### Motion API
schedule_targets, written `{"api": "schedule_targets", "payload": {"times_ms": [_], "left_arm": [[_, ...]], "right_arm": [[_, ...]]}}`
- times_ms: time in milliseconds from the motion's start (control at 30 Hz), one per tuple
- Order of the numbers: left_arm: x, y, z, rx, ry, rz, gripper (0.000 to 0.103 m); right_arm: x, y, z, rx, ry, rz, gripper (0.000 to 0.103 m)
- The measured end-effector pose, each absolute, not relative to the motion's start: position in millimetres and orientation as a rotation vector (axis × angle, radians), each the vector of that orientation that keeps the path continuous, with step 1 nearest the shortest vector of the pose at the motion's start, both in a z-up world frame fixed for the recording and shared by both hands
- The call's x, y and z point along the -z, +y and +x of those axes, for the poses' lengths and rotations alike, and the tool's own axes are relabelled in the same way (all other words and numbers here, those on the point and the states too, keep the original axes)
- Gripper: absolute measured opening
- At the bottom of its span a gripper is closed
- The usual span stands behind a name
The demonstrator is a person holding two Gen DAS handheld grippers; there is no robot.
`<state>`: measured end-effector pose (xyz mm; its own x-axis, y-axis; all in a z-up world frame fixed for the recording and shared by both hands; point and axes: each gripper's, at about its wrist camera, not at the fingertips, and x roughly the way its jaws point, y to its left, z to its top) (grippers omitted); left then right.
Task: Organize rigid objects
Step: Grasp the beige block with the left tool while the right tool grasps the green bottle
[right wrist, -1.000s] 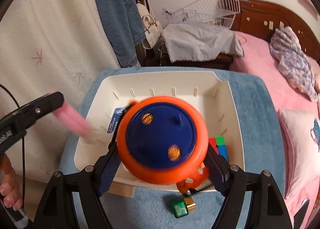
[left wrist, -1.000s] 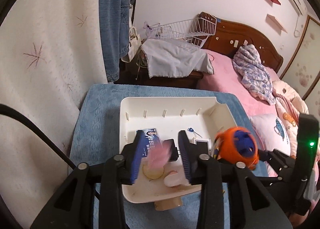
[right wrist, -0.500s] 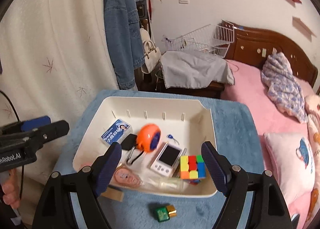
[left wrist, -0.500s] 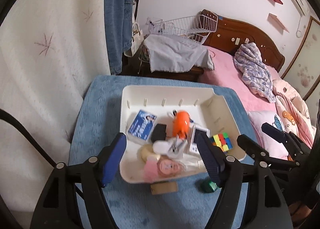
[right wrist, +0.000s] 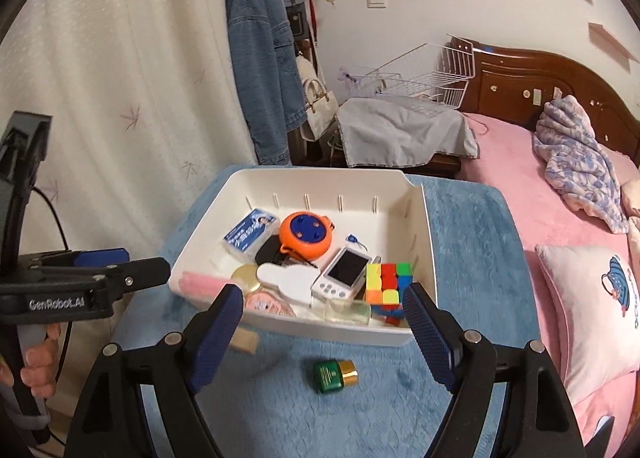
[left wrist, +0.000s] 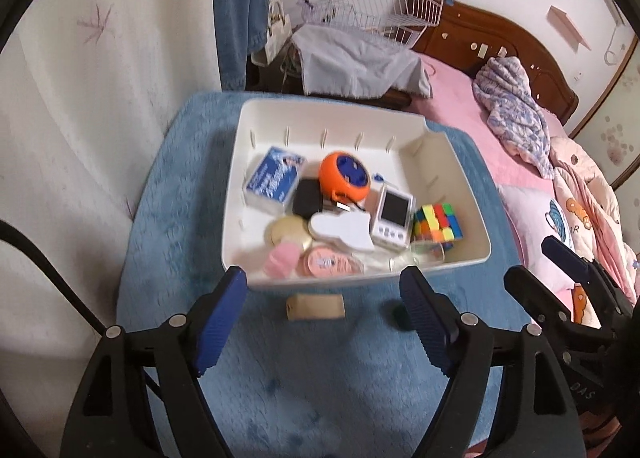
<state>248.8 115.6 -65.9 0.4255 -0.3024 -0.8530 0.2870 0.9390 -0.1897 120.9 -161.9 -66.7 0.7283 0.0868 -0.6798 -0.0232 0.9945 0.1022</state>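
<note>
Room lighting is soft, even and fairly bright; no hard shadows fall on the blue textured cloth. Both views bow strongly, with black vignette at the corners. The left view is smeared: the small tan wooden block blurs. The right view is sharper, the green gold-capped bottle crisp.

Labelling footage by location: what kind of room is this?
Most likely a home bedroom: a bed with a carved wooden headboard, a pillow, and a denim jacket hanging nearby.
</note>
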Motion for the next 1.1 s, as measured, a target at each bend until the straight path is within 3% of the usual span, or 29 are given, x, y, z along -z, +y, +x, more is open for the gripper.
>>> {"api": "schedule_targets", "payload": {"times_ms": [1100], "left_arm": [[190,72,269,0.163,1.468,0.022,0.082]], "right_arm": [[173,-168,133,-0.307,1.009,-0.098,0.082]]}}
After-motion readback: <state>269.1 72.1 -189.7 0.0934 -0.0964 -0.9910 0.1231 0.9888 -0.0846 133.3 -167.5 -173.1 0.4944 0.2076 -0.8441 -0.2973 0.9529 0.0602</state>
